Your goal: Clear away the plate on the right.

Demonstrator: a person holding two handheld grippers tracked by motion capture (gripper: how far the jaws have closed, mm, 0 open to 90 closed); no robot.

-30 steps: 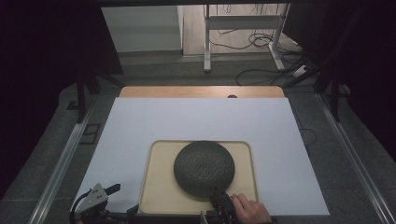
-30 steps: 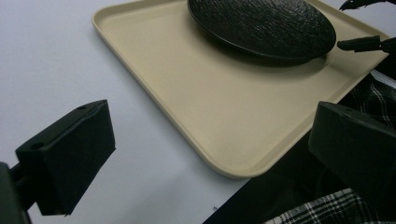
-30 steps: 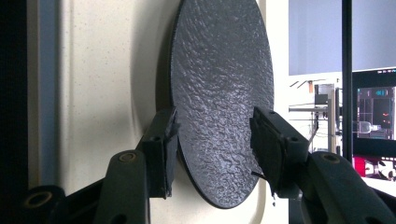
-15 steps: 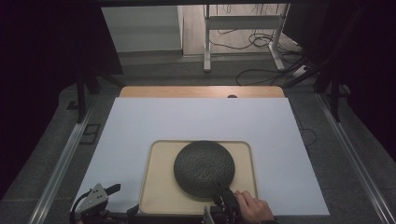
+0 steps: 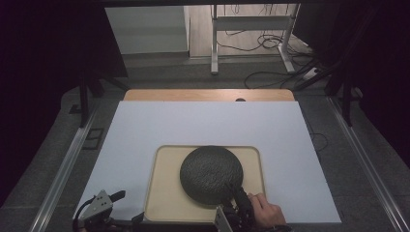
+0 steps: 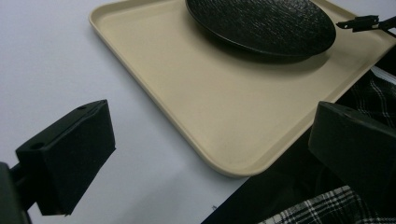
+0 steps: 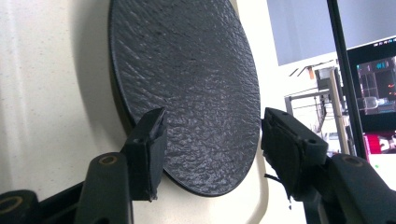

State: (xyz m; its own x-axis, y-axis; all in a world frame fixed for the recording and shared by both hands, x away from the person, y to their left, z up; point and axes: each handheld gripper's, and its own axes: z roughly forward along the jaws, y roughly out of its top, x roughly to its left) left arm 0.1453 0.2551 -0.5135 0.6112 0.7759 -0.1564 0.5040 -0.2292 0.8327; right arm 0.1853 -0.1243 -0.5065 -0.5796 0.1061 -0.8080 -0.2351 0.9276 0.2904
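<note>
Desk [image 5: 145,125] under a white sheet carries a beige tray [image 5: 167,193] at about six o'clock from the sheet's middle, close to my edge, and a black textured plate [image 5: 210,174] lies on the tray, toward its twelve-to-three o'clock part. My right gripper [image 5: 236,194] comes in at the plate's five o'clock rim, my hand [image 5: 266,212] behind it at the bottom of the high view. In the right gripper view its fingers [image 7: 148,149] stand spread, one on either side of the plate's [image 7: 196,88] near rim; the plate looks tilted up off the tray [image 7: 42,93] there, and I cannot tell whether either finger is touching it, so I call them released, not clenched. My left gripper [image 5: 104,203] sits at the sheet's seven o'clock corner, just off the tray's near left corner. In the left gripper view its fingers [image 6: 70,154] are wide apart and hold nothing: the white sheet [image 6: 46,70] and the tray's rounded corner [image 6: 224,168] lie between them, the plate [image 6: 261,23] sits farther off at one o'clock, and plaid cloth [image 6: 369,93] shows at the four o'clock edge.
</note>
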